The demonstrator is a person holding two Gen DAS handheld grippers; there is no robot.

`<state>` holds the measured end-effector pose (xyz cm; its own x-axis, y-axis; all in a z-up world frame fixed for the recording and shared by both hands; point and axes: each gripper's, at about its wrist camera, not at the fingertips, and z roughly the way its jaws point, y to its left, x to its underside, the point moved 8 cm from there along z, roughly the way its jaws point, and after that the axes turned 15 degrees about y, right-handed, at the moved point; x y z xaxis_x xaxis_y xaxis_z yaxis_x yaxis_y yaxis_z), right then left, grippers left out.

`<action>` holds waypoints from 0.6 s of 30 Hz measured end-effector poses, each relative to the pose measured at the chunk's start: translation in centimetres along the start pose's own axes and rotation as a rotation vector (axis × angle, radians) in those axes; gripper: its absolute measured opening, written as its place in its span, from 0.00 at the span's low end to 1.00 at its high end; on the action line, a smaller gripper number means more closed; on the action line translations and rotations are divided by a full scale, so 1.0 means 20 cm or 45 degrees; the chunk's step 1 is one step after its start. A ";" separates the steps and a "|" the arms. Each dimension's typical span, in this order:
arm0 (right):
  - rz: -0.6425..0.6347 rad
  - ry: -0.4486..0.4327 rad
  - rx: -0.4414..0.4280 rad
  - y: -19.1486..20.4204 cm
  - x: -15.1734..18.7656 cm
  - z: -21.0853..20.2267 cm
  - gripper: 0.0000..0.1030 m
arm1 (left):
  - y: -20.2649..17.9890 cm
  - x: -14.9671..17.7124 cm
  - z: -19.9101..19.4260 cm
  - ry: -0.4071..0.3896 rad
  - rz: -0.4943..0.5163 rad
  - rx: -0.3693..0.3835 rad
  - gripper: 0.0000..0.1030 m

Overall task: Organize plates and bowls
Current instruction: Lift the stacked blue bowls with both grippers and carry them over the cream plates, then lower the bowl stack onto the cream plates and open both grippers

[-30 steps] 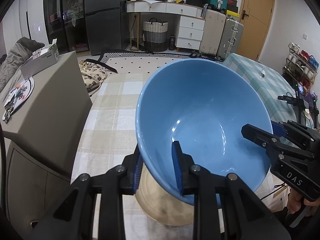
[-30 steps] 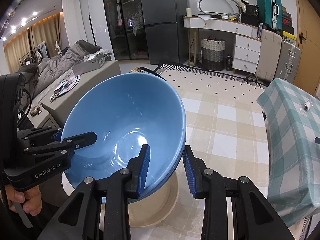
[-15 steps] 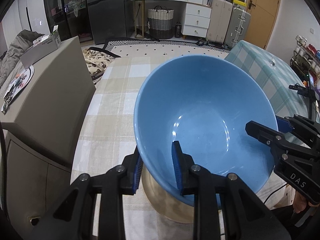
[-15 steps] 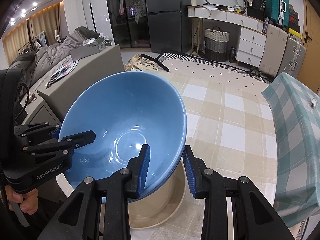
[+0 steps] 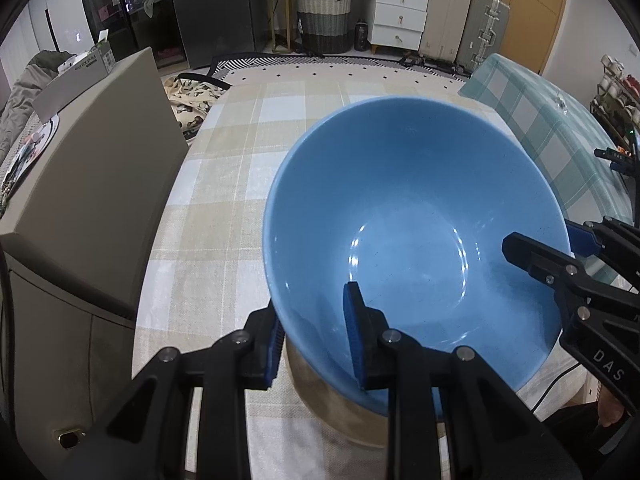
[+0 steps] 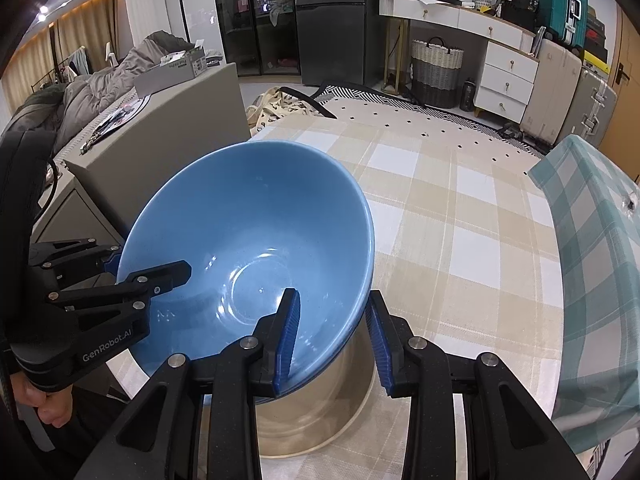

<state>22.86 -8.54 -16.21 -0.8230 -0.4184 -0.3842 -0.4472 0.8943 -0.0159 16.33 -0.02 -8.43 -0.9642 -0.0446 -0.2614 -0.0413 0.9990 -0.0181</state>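
Since a second ago, lowered further: blue bowl (image 5: 416,216) now sits deeper over the beige bowl (image 6: 320,412) on the checked tablecloth (image 5: 224,184), with less of the far wall and more of the cloth in view. Still tilted, not nested level. Left gripper (image 5: 316,336) clamped narrow on the bowl's near rim, one pad inside, one outside. Right gripper (image 6: 332,336) pinching the opposite rim the same way. Beige bowl mostly hidden beneath the blue one, only part of its wall and rim showing; contact between the two bowls impossible to make out. Holding hands cut off at the frame edges.
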 end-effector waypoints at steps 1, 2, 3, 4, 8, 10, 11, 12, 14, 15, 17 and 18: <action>0.000 0.004 0.003 0.00 0.00 0.01 0.33 | 0.00 0.00 0.01 0.004 0.001 -0.003 0.24; 0.002 0.006 0.003 -0.01 0.00 0.01 0.33 | -0.01 0.00 0.02 0.008 0.006 -0.010 0.24; 0.003 0.004 0.004 -0.01 0.00 0.02 0.33 | -0.01 0.00 0.03 0.008 0.008 -0.014 0.24; 0.002 0.002 0.003 -0.01 0.00 0.02 0.33 | -0.01 0.00 0.03 0.002 0.012 -0.019 0.24; 0.011 0.004 0.005 -0.03 0.00 0.03 0.33 | -0.01 -0.01 0.03 -0.005 0.015 -0.015 0.24; 0.008 0.006 0.015 -0.04 0.00 0.05 0.33 | -0.02 -0.02 0.03 -0.011 0.023 -0.022 0.24; 0.007 0.004 0.020 -0.04 0.00 0.05 0.33 | -0.02 -0.02 0.03 -0.012 0.026 -0.025 0.25; 0.009 0.000 0.018 -0.04 0.00 0.05 0.33 | -0.02 -0.02 0.03 -0.014 0.027 -0.025 0.25; 0.011 0.000 0.017 -0.05 -0.01 0.06 0.33 | -0.02 -0.03 0.05 -0.014 0.023 -0.023 0.25; 0.009 -0.006 0.017 -0.05 -0.01 0.05 0.33 | -0.01 -0.04 0.05 -0.014 0.018 -0.022 0.25; 0.006 -0.012 0.025 -0.05 -0.01 0.06 0.33 | -0.01 -0.05 0.05 -0.017 0.015 -0.015 0.25; 0.007 -0.014 0.029 -0.05 -0.02 0.06 0.33 | -0.01 -0.05 0.06 -0.019 0.015 -0.012 0.25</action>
<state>24.01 -9.14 -17.21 -0.8214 -0.4120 -0.3943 -0.4347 0.8999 -0.0347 17.66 -0.23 -9.24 -0.9605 -0.0331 -0.2761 -0.0329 0.9994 -0.0056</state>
